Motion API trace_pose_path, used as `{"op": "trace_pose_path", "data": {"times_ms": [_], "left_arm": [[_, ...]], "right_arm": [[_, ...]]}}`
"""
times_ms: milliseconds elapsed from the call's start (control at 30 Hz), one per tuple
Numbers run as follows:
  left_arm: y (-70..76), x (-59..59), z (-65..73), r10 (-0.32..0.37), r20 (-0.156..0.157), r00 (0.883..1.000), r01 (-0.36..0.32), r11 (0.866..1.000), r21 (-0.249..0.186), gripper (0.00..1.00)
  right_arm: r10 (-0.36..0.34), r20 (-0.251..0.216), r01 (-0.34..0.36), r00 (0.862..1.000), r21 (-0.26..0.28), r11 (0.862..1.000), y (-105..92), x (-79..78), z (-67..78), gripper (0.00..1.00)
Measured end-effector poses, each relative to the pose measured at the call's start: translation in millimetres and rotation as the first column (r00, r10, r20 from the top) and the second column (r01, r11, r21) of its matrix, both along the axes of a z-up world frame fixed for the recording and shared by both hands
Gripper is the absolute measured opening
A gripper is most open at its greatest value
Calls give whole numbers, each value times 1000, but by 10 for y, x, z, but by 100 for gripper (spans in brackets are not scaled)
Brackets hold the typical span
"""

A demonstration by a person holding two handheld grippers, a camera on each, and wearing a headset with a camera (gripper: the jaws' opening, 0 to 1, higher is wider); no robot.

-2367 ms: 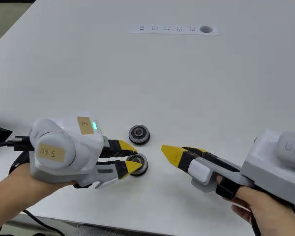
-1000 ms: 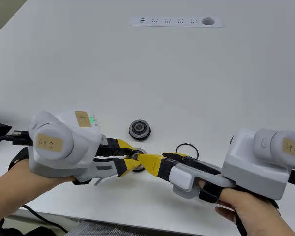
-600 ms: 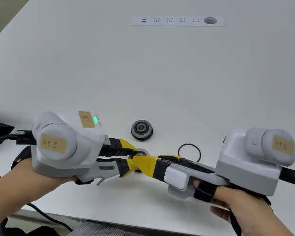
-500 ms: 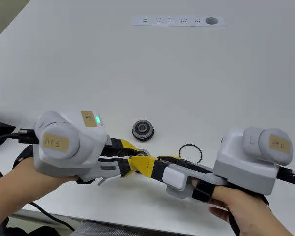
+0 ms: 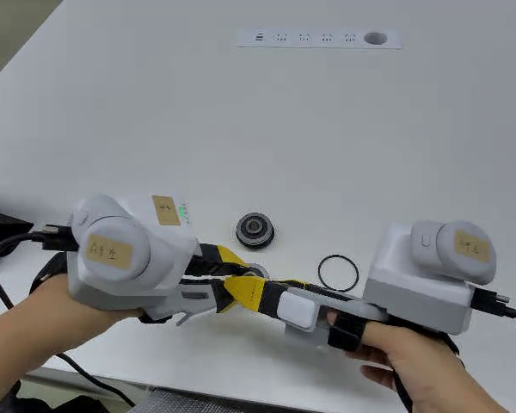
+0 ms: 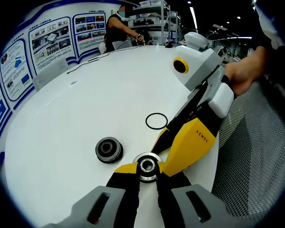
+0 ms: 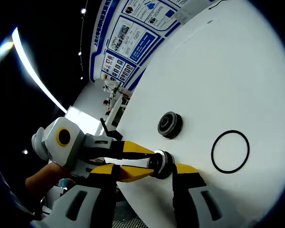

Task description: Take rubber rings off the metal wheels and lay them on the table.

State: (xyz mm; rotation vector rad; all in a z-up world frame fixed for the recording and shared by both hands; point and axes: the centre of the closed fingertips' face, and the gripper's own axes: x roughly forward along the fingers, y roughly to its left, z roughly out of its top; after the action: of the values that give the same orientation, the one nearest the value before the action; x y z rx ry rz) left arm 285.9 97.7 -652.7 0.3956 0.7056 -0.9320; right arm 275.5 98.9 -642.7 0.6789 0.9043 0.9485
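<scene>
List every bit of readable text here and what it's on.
"XENSE", roughly: on the right gripper's yellow jaw, beside the metal wheel.
Handwritten tape labels on the left gripper and the right: too blurred to read.
Wall posters: too small.
Socket strip markings: too small.

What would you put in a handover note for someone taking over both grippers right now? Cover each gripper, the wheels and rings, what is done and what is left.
Left gripper: shut on a metal wheel.
Right gripper: jaws flank that same wheel; whether they actually grip it is unclear.
One rubber ring lies loose on the table, beside the right gripper.
The second wheel sits free beyond the jaws, its dark ring apparently on.
Done: one ring off.
Left: check the held wheel for a ring, then strip the second wheel.
</scene>
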Motion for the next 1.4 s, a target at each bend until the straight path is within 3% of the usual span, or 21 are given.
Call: {"op": "trace_pose_path", "data": {"times_ms": [67, 233, 367, 633, 800, 1033, 1267, 1400], "left_arm": [[1, 0, 2, -1, 0, 1000, 1, 1000, 1, 13], [4, -4, 5, 1, -1, 1000, -1, 1000, -2, 13], [5, -6, 6, 3, -1, 1000, -3, 1000, -5, 13], [4, -7, 3, 3, -1, 1000, -3, 1000, -4, 13], [5, -6, 1, 4, -1, 1000, -4, 1000, -5, 13], [5, -4, -2, 3, -2, 1000, -3, 1000, -5, 13], [3, -5, -6, 4, -1, 1000, -4, 1000, -5, 13], [2, -5, -7, 5, -1, 1000, -5, 1000, -4, 13]], "right_arm": [[8, -21, -8, 1000, 26, 1000, 4, -18, 28, 45], [-6, -27, 7, 1000, 27, 1000, -9, -4, 19, 44], [-31, -80, 37, 996, 68, 997, -38, 12, 21, 42], [-44, -72, 50, 996, 78, 996, -83, 28, 45, 34], [-56, -83, 61, 995, 59, 996, -101, 48, -17, 28], [-73, -110, 75, 991, 12, 997, -145, 89, -133, 12], [-89, -108, 85, 990, -34, 996, -175, 101, -197, 3], [-86, -98, 82, 992, -46, 996, -172, 101, -191, 3]]}}
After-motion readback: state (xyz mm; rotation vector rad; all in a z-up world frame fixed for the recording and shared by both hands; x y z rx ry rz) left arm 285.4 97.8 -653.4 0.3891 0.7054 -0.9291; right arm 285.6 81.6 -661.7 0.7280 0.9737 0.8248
